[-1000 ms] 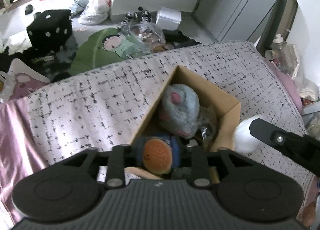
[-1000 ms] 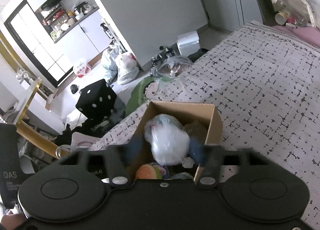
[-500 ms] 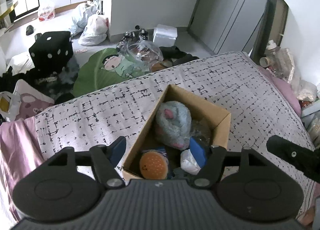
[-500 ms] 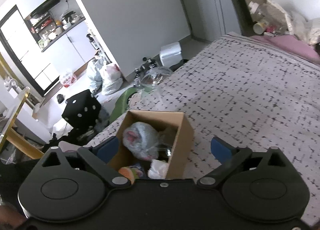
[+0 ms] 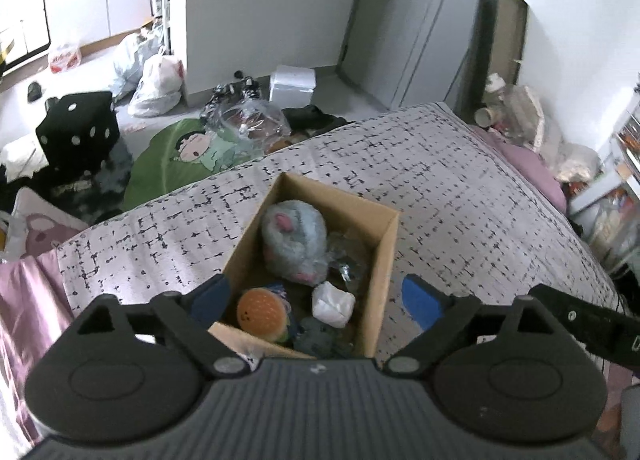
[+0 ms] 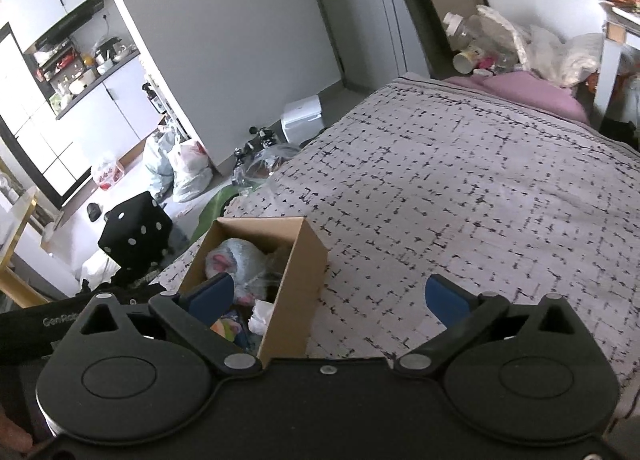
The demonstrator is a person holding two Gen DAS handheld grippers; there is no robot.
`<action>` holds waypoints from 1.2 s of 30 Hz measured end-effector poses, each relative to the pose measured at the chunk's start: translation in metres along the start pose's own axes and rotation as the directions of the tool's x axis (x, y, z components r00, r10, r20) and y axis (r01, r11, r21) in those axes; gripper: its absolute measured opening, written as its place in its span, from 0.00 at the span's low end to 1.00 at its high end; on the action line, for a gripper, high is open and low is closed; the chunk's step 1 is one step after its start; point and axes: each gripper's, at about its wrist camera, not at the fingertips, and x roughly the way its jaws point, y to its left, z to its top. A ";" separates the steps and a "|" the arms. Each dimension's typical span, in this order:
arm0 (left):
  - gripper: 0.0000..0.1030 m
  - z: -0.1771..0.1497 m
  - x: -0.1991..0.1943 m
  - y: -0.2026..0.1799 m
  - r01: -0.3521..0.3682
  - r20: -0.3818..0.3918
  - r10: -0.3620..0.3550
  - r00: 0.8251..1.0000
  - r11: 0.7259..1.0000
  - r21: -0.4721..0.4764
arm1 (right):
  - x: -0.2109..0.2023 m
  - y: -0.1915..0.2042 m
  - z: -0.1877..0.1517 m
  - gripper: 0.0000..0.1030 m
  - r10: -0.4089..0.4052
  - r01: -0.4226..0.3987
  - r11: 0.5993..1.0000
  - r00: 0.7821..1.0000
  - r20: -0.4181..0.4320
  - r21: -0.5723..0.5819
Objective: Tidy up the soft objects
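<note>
A brown cardboard box (image 5: 384, 236) stands on the patterned bed cover (image 5: 460, 195). Inside lie a grey-blue plush with pink ears (image 5: 294, 236), a burger-shaped soft toy (image 5: 260, 314), a white soft lump (image 5: 333, 304) and a small grey plush (image 5: 318, 336). My left gripper (image 5: 316, 298) is open and empty, held above the box's near end. My right gripper (image 6: 328, 298) is open and empty, above and to the right of the box (image 6: 300, 260); the plush (image 6: 236, 260) shows inside it.
The bed cover (image 6: 460, 199) stretches to the right with a pink pillow (image 6: 520, 89) at its far end. On the floor beyond the bed are a black dice cushion (image 5: 78, 129), a green cartoon cushion (image 5: 176, 159), plastic bags (image 5: 156, 83) and a white box (image 5: 292, 83).
A second ago the left gripper held the burger toy and the right held the white lump over the box. Both opened, the toys dropped in, and both grippers rose and drew back.
</note>
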 end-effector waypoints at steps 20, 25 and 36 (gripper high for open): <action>0.99 -0.033 -0.050 -0.032 0.094 -0.002 -0.095 0.996 0.990 0.104 | -0.074 -0.029 -0.024 1.00 -0.097 0.096 0.995 0.994 0.050 0.028; 0.99 -0.043 -0.062 -0.036 0.125 0.006 -0.127 0.992 0.983 0.135 | -0.097 -0.036 -0.032 1.00 -0.148 0.146 0.989 0.985 0.087 0.030; 0.99 -0.057 -0.091 -0.037 0.143 0.034 -0.153 0.988 0.969 0.201 | -0.128 -0.034 -0.050 1.00 -0.192 0.191 0.981 0.975 0.115 0.017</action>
